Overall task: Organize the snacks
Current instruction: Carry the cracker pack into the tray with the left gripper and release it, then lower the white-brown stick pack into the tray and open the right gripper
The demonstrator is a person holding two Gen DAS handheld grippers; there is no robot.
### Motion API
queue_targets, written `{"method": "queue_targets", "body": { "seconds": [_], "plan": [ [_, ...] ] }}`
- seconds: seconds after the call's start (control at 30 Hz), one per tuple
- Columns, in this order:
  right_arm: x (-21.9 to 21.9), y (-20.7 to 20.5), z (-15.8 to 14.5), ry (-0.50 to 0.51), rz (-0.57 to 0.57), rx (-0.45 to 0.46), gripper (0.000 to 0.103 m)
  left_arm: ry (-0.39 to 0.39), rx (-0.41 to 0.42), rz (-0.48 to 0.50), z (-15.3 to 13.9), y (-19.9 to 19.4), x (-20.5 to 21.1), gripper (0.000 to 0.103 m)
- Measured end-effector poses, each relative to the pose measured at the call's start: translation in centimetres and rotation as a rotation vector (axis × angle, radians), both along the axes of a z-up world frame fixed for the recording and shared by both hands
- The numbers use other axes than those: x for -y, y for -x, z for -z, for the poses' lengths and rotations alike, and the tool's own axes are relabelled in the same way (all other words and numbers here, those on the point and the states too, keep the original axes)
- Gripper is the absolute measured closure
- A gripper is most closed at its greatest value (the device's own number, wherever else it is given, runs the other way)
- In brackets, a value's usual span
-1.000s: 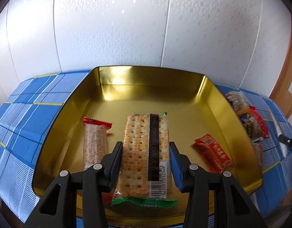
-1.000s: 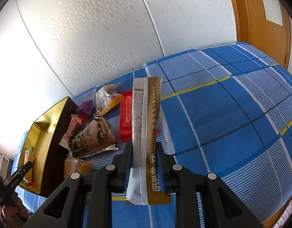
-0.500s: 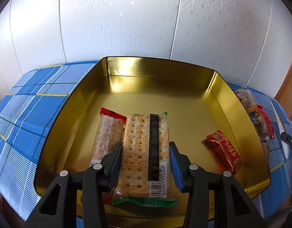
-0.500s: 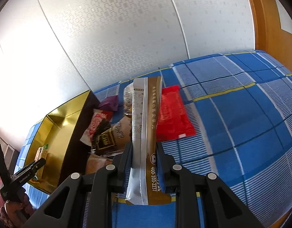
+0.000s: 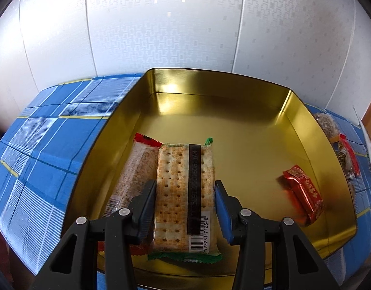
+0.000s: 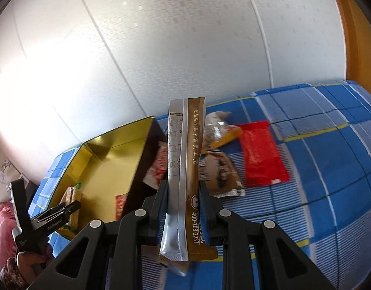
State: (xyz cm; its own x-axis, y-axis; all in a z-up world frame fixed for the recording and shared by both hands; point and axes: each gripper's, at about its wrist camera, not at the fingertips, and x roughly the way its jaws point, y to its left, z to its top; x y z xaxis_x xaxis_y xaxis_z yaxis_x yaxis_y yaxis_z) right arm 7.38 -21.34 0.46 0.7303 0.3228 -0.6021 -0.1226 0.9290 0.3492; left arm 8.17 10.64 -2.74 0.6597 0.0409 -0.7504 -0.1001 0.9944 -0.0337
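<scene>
Crackers (image 5: 183, 193) clamped in left tongs (image 5: 185, 207), low over gold tin (image 5: 233, 82), beside cereal bar (image 5: 134, 174). Lower flat, then open slow. Right tongs (image 6: 183, 207) grip brown sachet (image 6: 185, 169) above blue cloth (image 6: 330, 169), approx. right of tin; bring next w/o tilting.

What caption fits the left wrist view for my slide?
Left gripper holds a cracker pack inside the gold tin, beside a red-ended grain bar.

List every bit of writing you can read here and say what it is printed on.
"922251 712348": barcode digits on the cracker pack.
"400-103-2237": on the gold sachet.
Chinese characters down the gold sachet: too uncertain to quote.
Print on the red snack in the tin: blurred.
</scene>
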Motion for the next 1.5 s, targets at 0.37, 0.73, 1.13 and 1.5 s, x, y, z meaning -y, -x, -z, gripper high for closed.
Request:
{"method": "queue_targets", "body": {
  "seconds": [0.37,0.73,1.13,1.5],
  "plan": [
    [-4.5,0.5,-0.6,0.022,-0.094,0.053,0.080,-0.066,-0.019,-0.033,0.5,-0.1,-0.3,0.054],
    [-8.7,0.4,0.0,0.050,-0.194,0.059,0.080,0.075,0.071,-0.006,-1.5,2.1,-1.1,0.033],
    [-13.3,-0.2,1.5,0.072,-0.271,0.025,0.080,0.057,0.124,0.018,-2.4,4.1,-0.8,0.029],
    [-15.3,-1.7,3.1,0.057,-0.276,-0.020,0.089,0.059,0.128,0.022,-2.5,4.5,-0.8,0.029]
  ]
}}
